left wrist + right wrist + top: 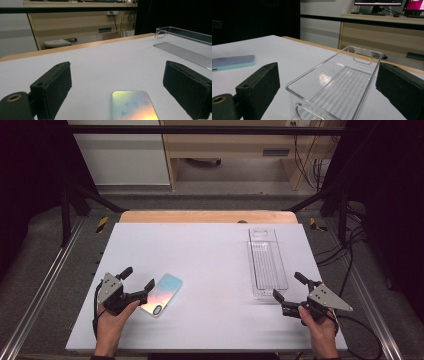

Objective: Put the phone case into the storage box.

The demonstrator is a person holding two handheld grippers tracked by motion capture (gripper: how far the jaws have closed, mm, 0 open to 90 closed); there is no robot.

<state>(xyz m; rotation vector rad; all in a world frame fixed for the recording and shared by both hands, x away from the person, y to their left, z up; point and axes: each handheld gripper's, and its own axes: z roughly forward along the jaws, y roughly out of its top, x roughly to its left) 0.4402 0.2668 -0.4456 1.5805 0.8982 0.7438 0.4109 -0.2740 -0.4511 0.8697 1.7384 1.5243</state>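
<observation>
One table [210, 270]: flat, matte, pale lavender-white top, rectangular, with a light wood edge along the far side. One clear plastic tray [267, 262]: long, narrow, rigid, glossy, ribbed floor, rounded corners, a slot handle cut into each short wall; lying lengthwise on the right half of the table, open side up, nothing inside. One phone case [161, 294]: thin rounded rectangle, smooth iridescent back shading from pale blue to pink and orange, lying flat on the left front of the table, turned at a slant, well apart from the tray. Two handheld grippers, each with black blocky jaws faced with dull rubbery pads and a grey three-cornered plate on top, each gripped by one hand. Left gripper [137, 282]: jaws spread wide, low over the table; near jaw tip just beside, perhaps touching, the case's lower left edge in the high view; in the left gripper view the case [133, 106] sits between the two pads, closer to the right-hand one, short end pointing away, clear of both pads. Right gripper [289, 287]: jaws spread wide, just off the tray's near short end; in the right gripper view the tray [332, 87] stands between the pads, clear of both, its near wall closest to the camera.
</observation>
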